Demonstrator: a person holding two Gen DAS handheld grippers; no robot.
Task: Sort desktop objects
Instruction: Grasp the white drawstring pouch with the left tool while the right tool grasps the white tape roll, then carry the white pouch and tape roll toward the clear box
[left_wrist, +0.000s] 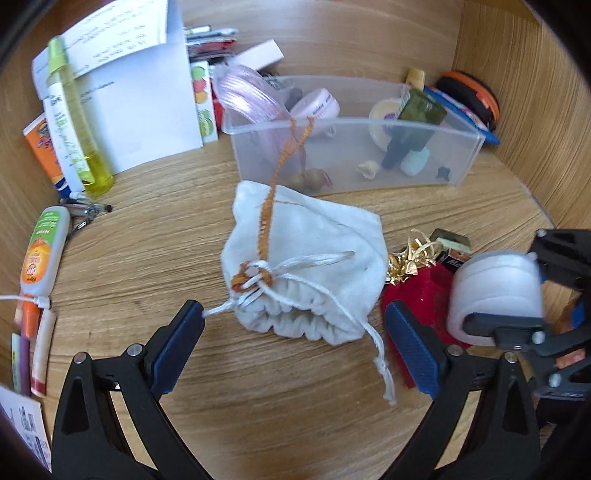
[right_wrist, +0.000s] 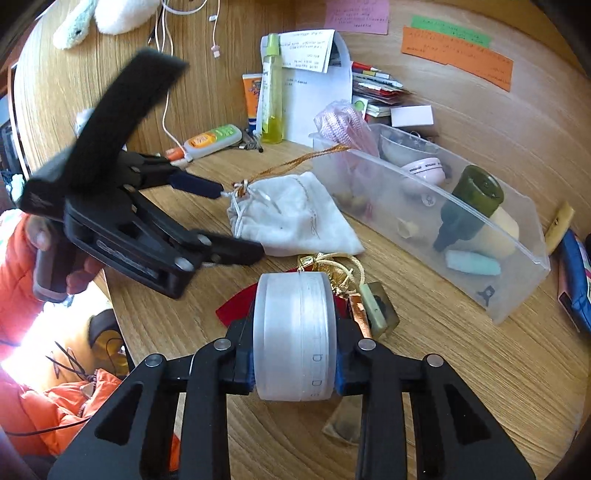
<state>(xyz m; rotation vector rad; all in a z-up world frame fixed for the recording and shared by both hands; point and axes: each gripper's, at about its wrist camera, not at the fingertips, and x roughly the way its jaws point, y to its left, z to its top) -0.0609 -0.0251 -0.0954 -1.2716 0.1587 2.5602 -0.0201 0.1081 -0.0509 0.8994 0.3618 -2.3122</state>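
Two risks stand out here. The right tongs (right_wrist: 294, 363) are clamped on a frosted white jar (right_wrist: 295, 336), gripping it across its flat ends, so the smooth curved body hangs free above the counter (right_wrist: 424, 369); a slack grip or a quick swing could let it slide out and drop onto the red pouch (right_wrist: 236, 308) and gold ribbon (right_wrist: 334, 269) lying just beneath. I judge the clear bin (right_wrist: 517, 291) toward the counter's back right to be its likely home, but the bin is already crowded with a green bottle (right_wrist: 476, 199) and other small items, so a careless lowering could knock those over.

The left tongs (left_wrist: 295, 325) stand wide, straddling the mouth of the white drawstring bag (left_wrist: 306, 251) near the counter's middle. One finger (left_wrist: 181, 332) touches the white cord (left_wrist: 218, 312). An orange braided cord (left_wrist: 291, 147) is knotted to the bag's drawstring and runs over the bin's rim, so lifting the bag could drag the bin or its contents.
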